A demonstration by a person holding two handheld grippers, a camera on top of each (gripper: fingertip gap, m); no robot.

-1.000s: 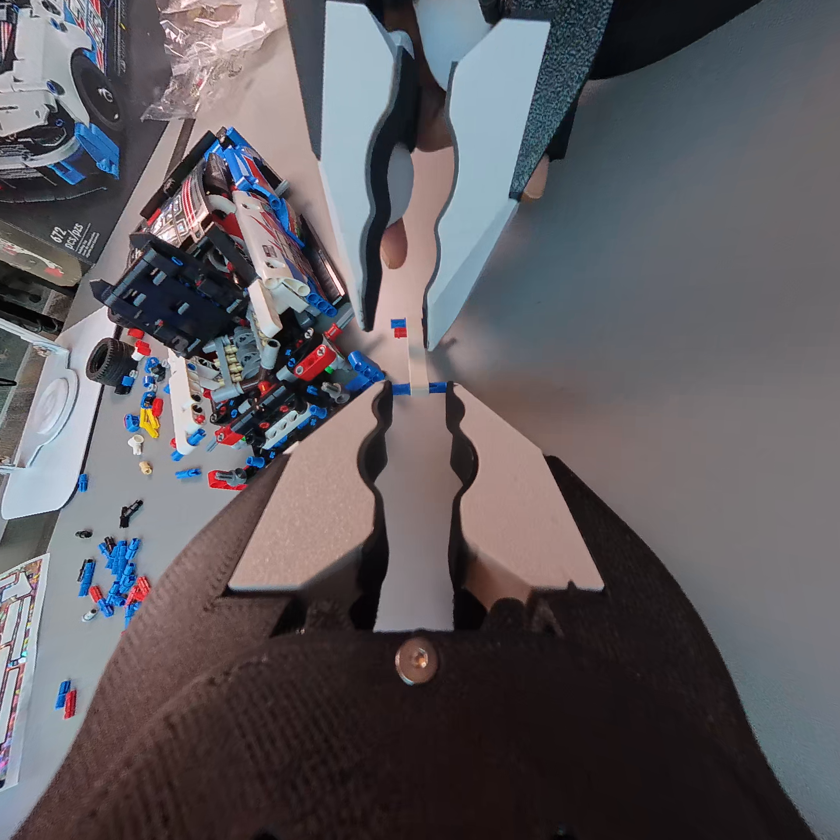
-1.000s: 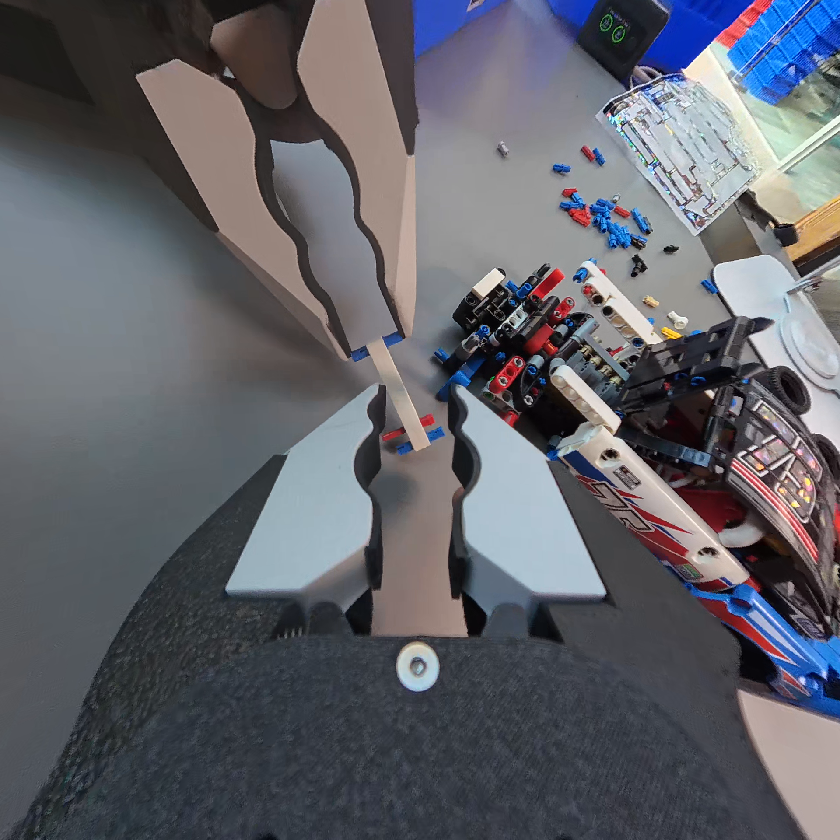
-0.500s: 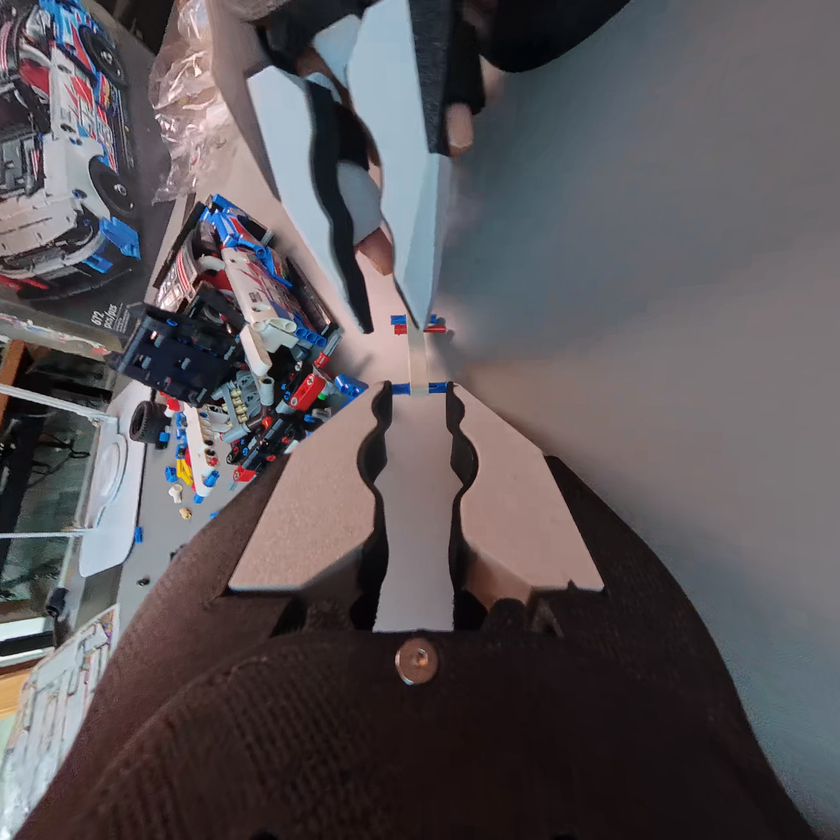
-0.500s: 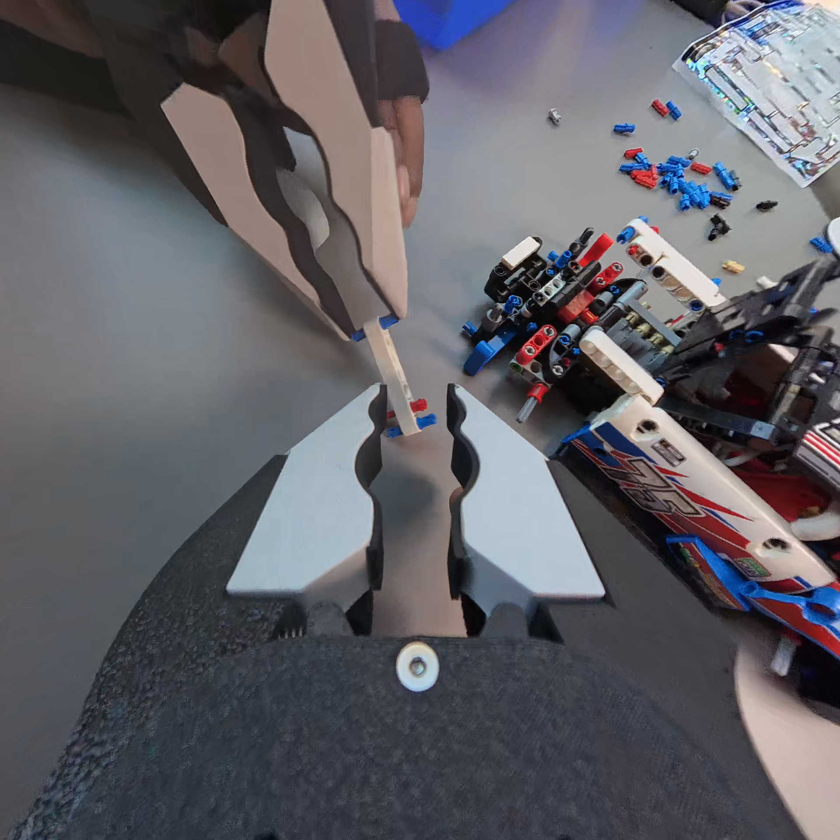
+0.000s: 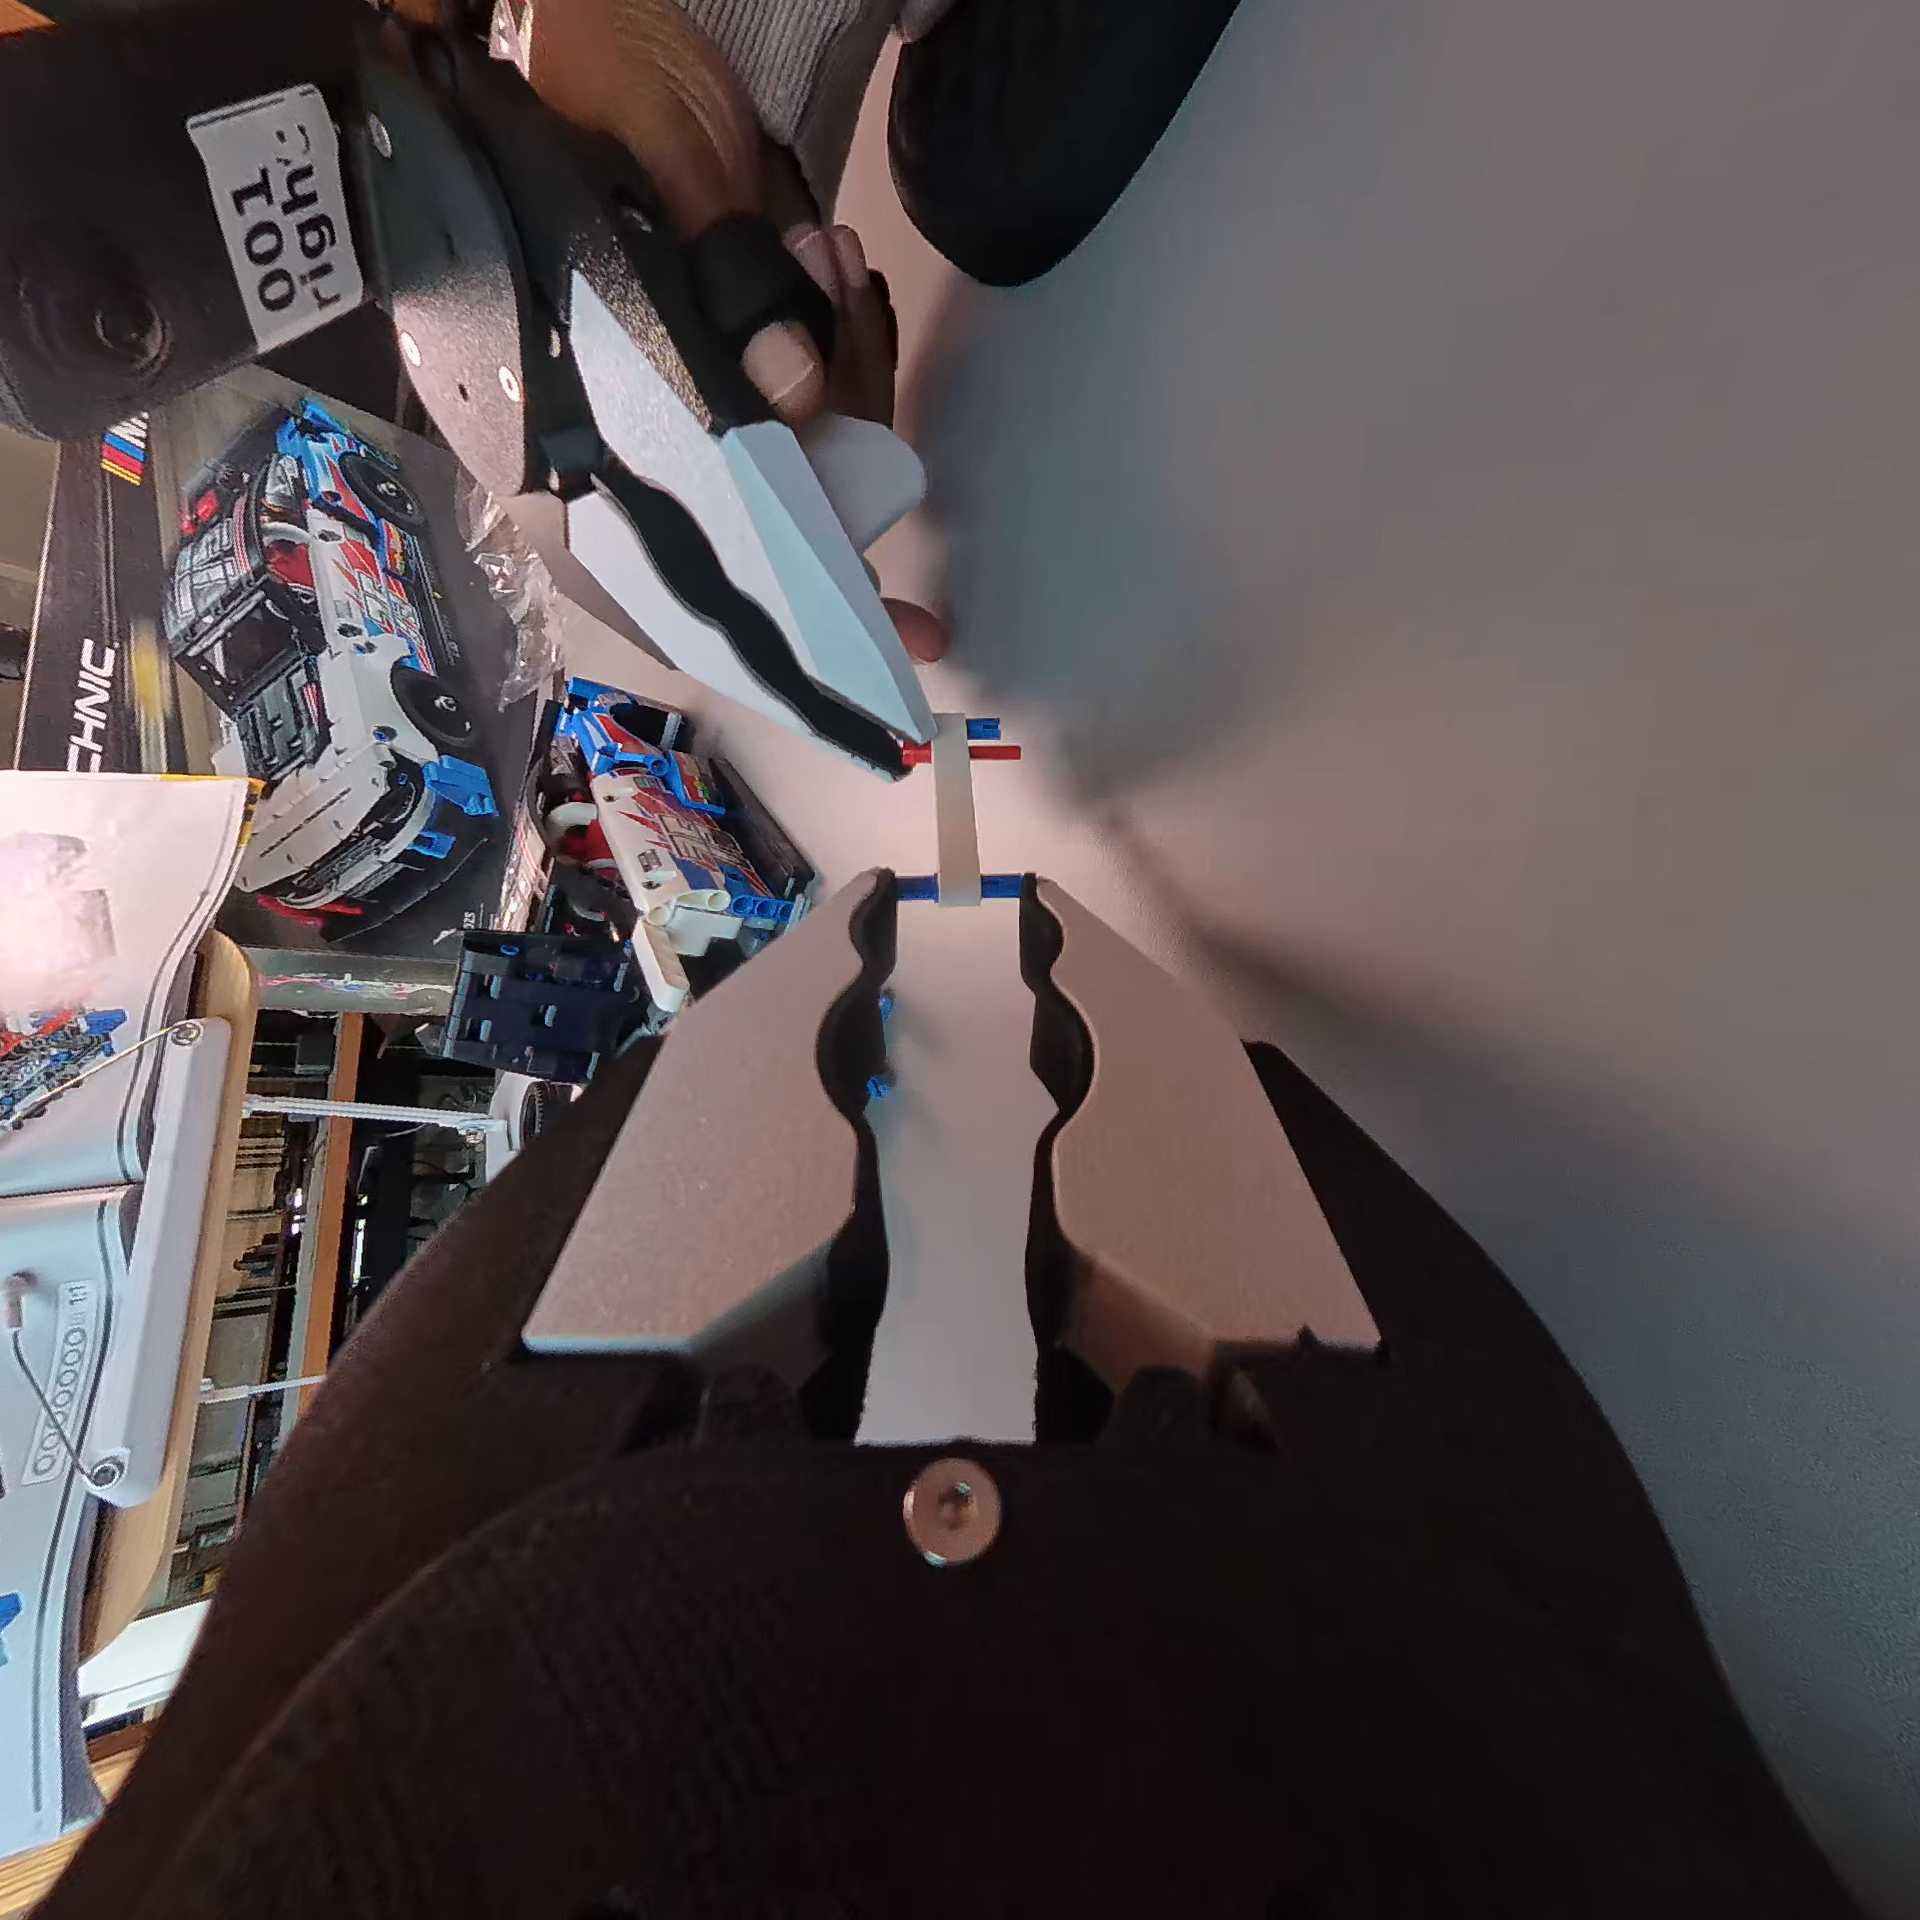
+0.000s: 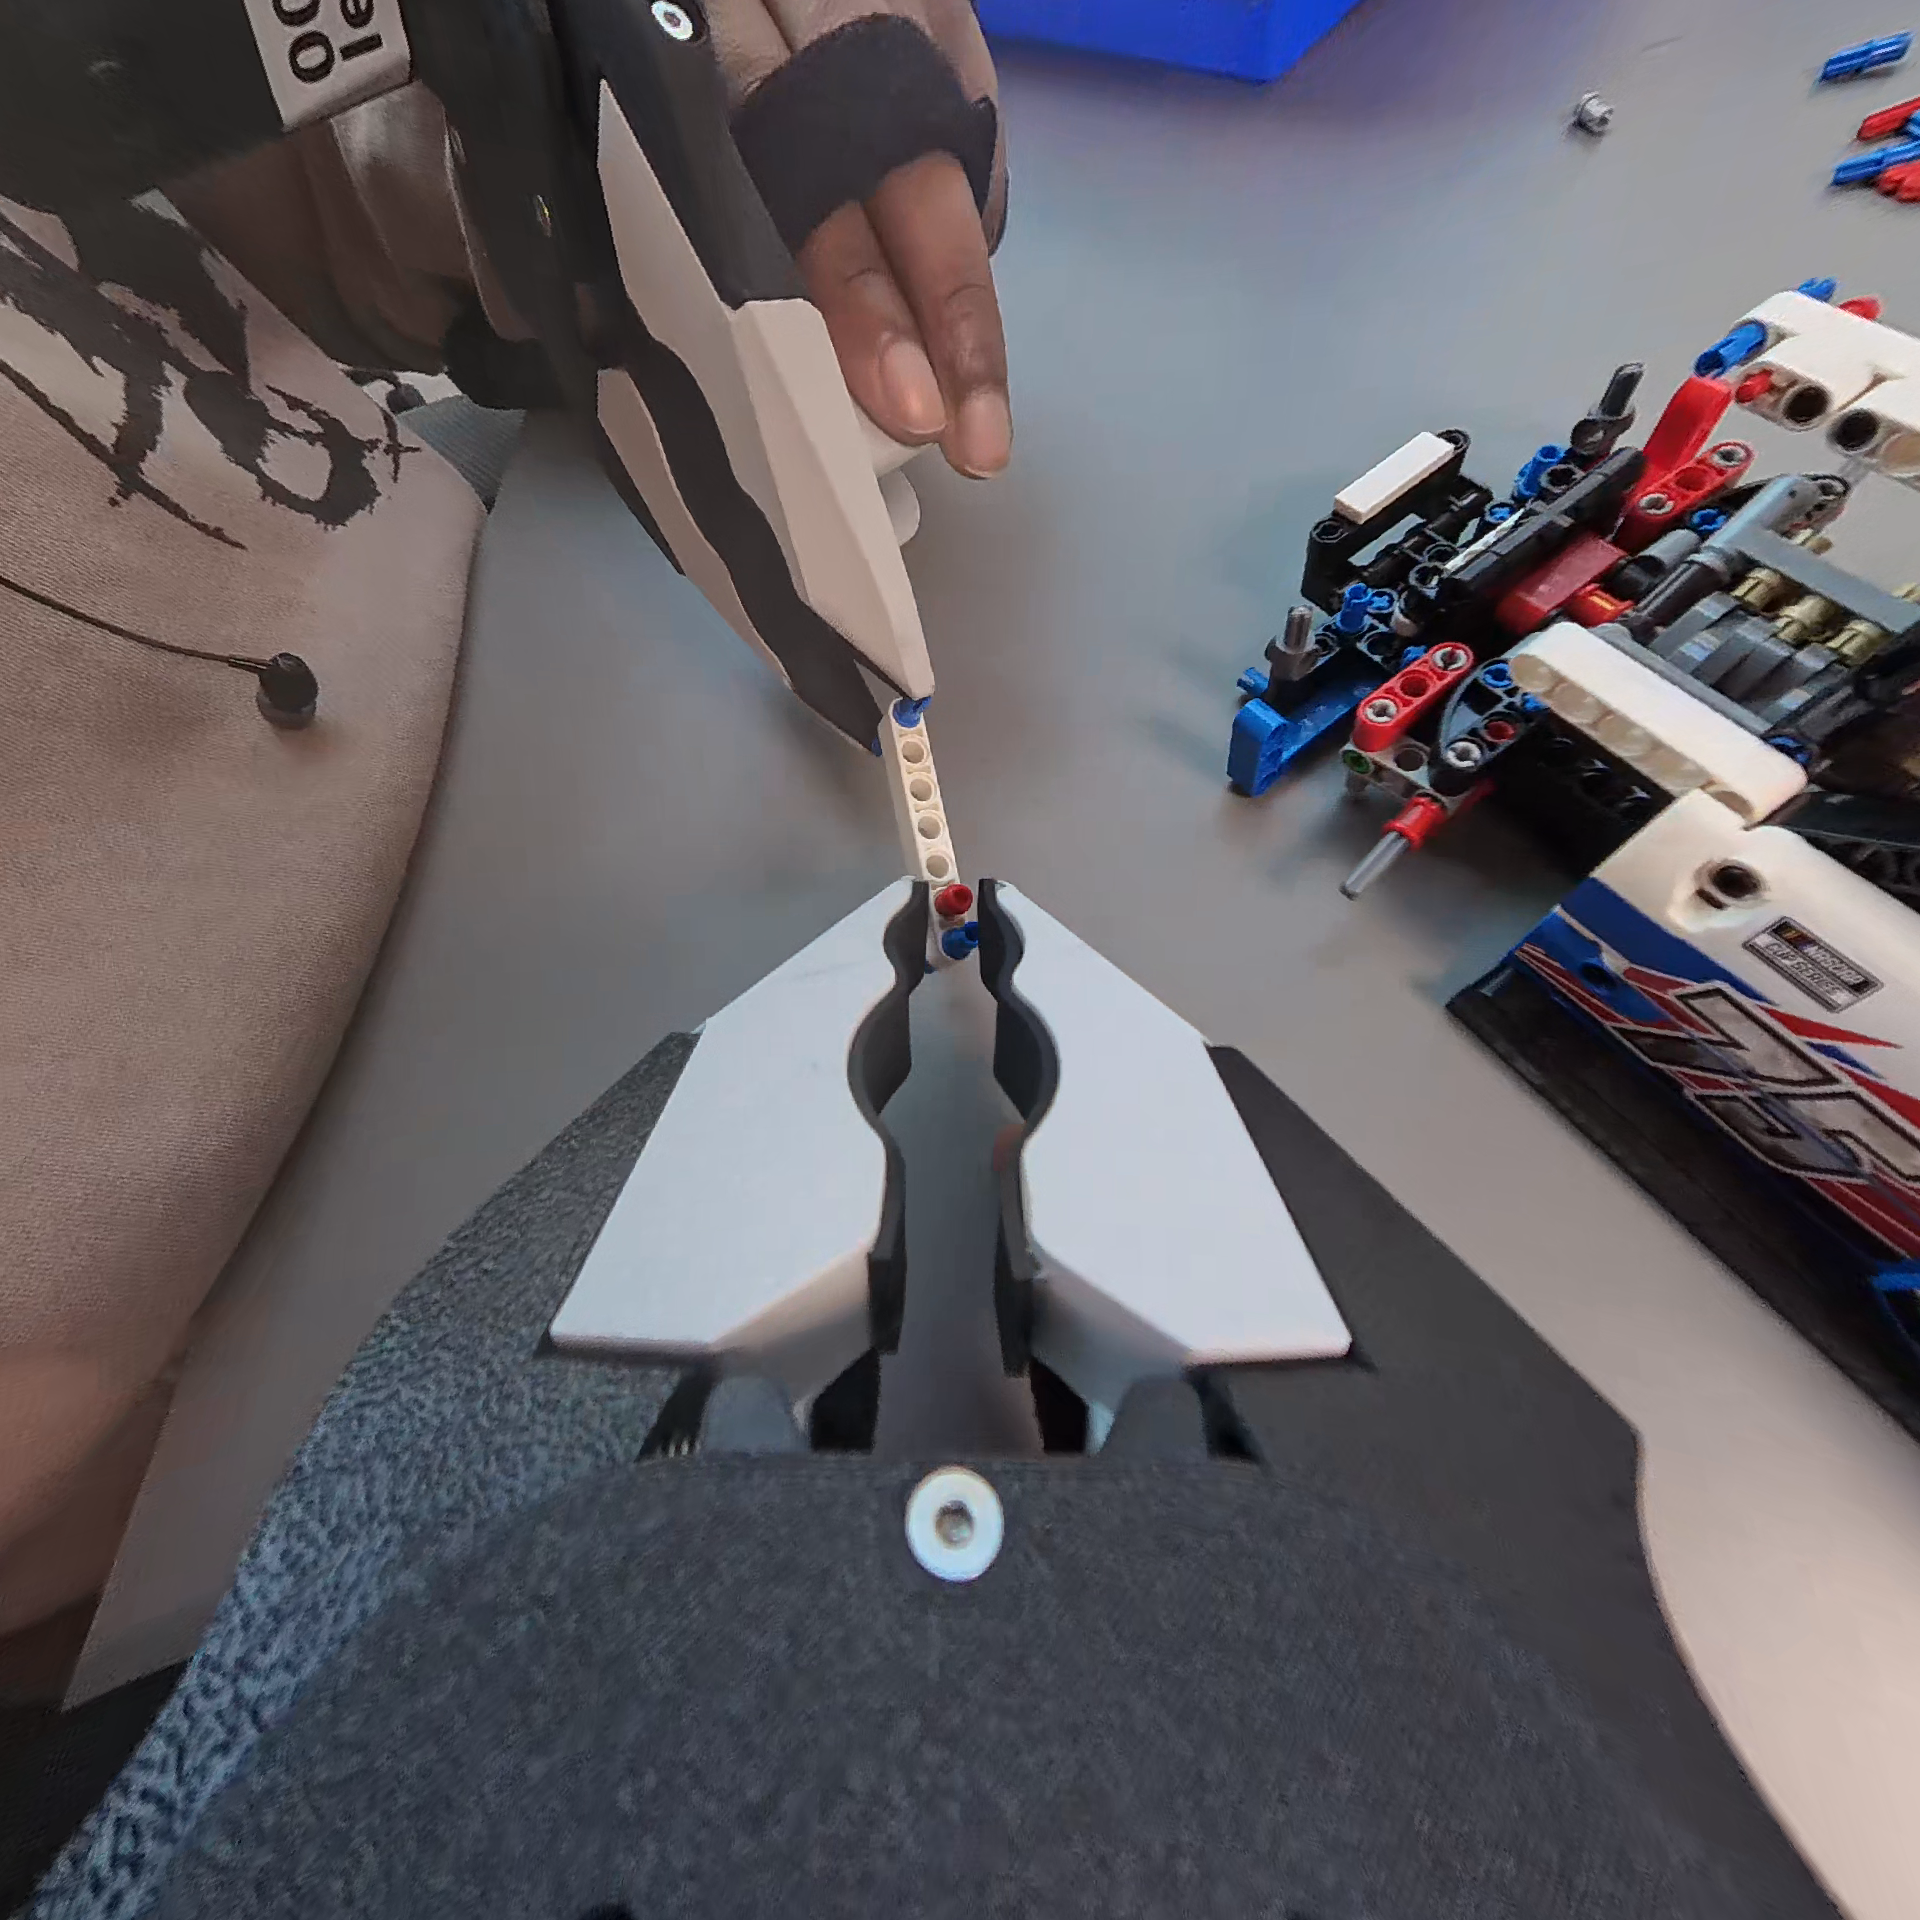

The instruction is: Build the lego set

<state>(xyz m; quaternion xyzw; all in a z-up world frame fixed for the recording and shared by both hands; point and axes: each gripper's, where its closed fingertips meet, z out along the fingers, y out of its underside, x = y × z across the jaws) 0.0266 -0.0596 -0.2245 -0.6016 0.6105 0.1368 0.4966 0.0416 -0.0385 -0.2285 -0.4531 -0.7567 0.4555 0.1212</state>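
Observation:
A short white lego beam [image 5: 956, 821] with holes hangs between my two grippers above the grey table [image 5: 1507, 623]. My left gripper [image 5: 958, 886] is shut on the blue pin through one end of the beam. My right gripper [image 6: 951, 902] is shut on the other end, where a red pin [image 6: 951, 899] and a blue pin [image 6: 961, 935] stick out. In the right wrist view the beam [image 6: 920, 800] runs up to the left gripper's tips [image 6: 906, 712]. In the left wrist view the right gripper [image 5: 902, 750] touches the red pin.
The partly built car [image 6: 1621, 665] lies to the right, also in the left wrist view [image 5: 665, 831]. The set's box [image 5: 312, 665] and an instruction booklet [image 5: 83, 935] are beyond it. Loose pins [image 6: 1881, 156] lie far right. A person's beige sleeve [image 6: 208, 727] is on the left. My two grippers' fingertips are within a few centimetres of each other.
The right gripper's jaws have closed on the beam's pinned end. Both grippers and the beam have turned and moved closer together, towards the person.

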